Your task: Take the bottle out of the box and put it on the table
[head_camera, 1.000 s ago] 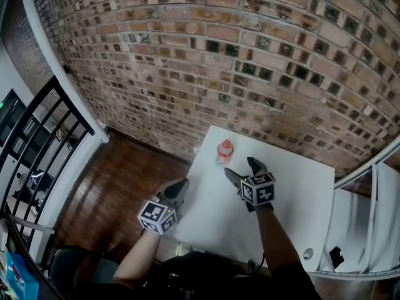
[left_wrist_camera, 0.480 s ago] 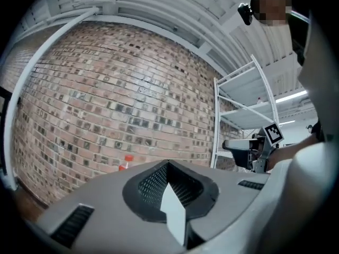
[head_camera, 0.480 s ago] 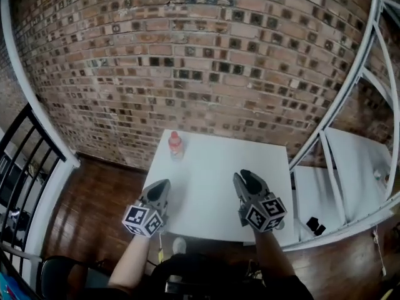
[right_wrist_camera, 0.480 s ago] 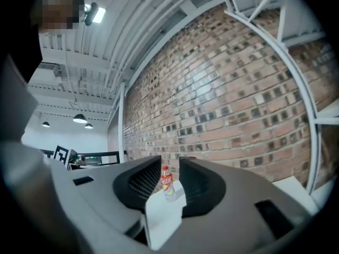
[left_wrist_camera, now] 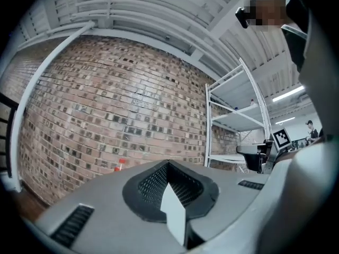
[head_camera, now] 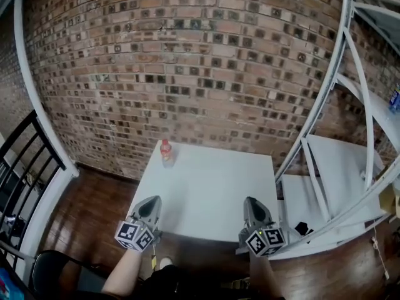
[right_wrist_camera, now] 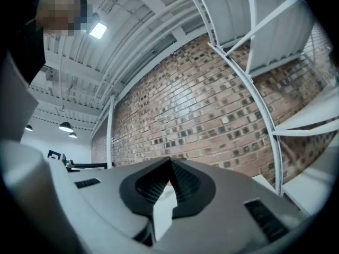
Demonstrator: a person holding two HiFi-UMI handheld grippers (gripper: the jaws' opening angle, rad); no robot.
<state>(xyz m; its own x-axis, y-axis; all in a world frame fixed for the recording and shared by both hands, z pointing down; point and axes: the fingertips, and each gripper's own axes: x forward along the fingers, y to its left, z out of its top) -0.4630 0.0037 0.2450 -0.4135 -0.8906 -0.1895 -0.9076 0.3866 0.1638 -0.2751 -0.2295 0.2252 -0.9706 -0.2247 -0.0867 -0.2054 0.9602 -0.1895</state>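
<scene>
Both grippers have pulled back from the bottle toward the near edge of the table, and the right one's jaws have just been closing with nothing between them.

At the left, the left gripper (head_camera: 149, 206) is hovering over the near edge, its dark ribbed jaws meeting in a closed point and holding nothing. Ahead of it and slightly to its right, the bottle (head_camera: 165, 153) is standing upright at the far left corner of the table (head_camera: 212, 192), well apart from both grippers, with its long axis vertical. It is looking like clear plastic, round and slim, with a red cap and an orange band. The tabletop is showing as flat, matte white and square-cornered.

Further right, the right gripper (head_camera: 252, 207) is hanging over the near edge too, jaws pressed together and empty. The left gripper seems the nearer of the two to the bottle.

Behind everything, a rough brick wall (head_camera: 206, 74) is filling the view, and a white metal rack (head_camera: 325, 167) is standing at the far right. No box is showing, and the bottle appears already placed.
</scene>
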